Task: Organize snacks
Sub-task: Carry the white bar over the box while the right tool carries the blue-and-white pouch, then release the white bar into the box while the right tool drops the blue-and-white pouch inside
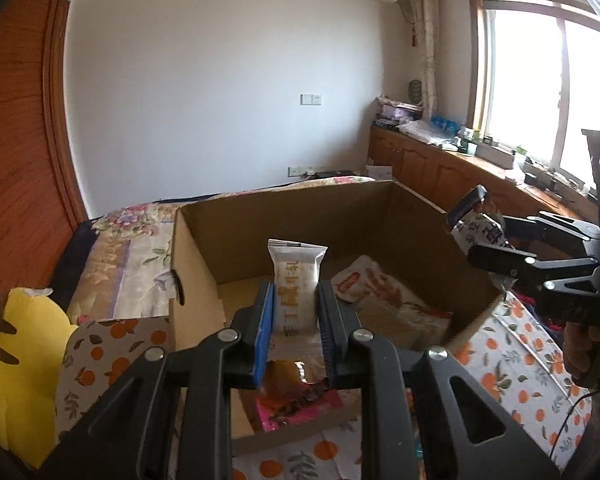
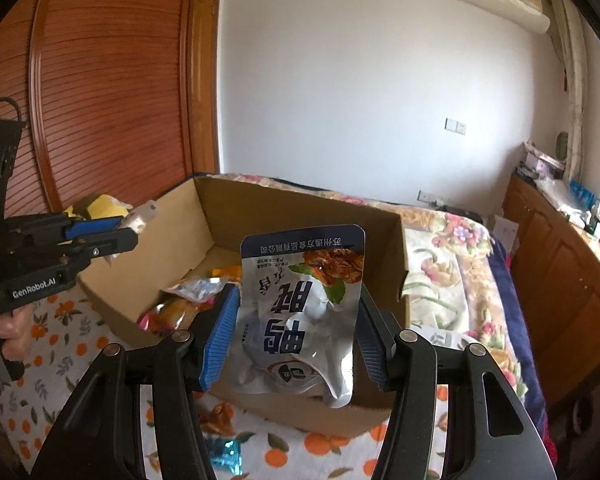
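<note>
Daylight enters through the window (image 1: 539, 80) at the far right of the left wrist view, where the panes are blown out to plain white. The white wall (image 1: 220, 80) is evenly and softly lit. The inside of the cardboard box (image 1: 300, 216) lies in dim shadow. Both fisheye views bend straight lines strongly toward the edges, with dark corners. The silver pouch (image 2: 300, 312) shows mild glare, and the near gripper frames look slightly soft.
</note>
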`<state>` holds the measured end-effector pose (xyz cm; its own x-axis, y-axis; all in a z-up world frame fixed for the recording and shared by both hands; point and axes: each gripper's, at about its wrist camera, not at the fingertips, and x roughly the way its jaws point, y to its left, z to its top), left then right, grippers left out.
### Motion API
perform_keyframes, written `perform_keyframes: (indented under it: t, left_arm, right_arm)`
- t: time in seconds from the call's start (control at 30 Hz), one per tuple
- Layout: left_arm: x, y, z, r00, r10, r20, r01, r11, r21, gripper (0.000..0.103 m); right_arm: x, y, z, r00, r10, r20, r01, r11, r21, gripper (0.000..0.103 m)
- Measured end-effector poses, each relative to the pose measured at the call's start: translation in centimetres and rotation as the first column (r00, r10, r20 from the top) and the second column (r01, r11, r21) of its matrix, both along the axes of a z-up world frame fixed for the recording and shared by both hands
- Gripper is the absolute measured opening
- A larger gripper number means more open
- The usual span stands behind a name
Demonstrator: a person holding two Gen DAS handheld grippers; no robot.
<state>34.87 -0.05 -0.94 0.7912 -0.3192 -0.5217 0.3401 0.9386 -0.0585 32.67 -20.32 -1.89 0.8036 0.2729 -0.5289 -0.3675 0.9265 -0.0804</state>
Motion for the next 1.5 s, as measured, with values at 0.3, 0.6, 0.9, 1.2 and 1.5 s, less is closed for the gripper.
perform_keyframes:
  t: [0.3,0.6,0.9,1.2,1.5]
  left_arm:
    - [1.5,-0.1,-1.6,1.0,0.006,-0.029,-0.006,1.0,0.01,0.019]
    - [1.8,-0.8,-3.1,0.999,0.026,-0.027,-0.024,0.997,0.069,0.02]
    - [1.8,-0.9,-3.2,0.999,0.025,-0.023,-0.024,0.998,0.063,0.023]
    - [1.7,-1.1,-3.0,1.0,0.018,-0.024,-0.017,0.999,0.045,0.038]
    - [-1.9,-0.6,-0.8,0.999,0.017,0.051,-0.018,0.999,0.027,0.047]
  right_arm:
    - [2.4,0.8,-2.1,0.999,-0.01,-0.037,0.009,1.0,-0.028,0.057]
    - [3.8,0.0,-3.6,0.995,-0.031,-0.091,0.03,1.0,-0.009,0.057]
    - [4.1,-0.4,-3.8,0.996,-0.03,-0.088,0.031,1.0,0.005,0.058]
    - [4.2,-0.5,-3.6,0.996,-0.02,-0.087,0.021,1.0,0.004,0.063]
    - [0.0,-0.4,-1.4,0.999,-0.005,-0.041,0.006,0.999,0.031,0.064]
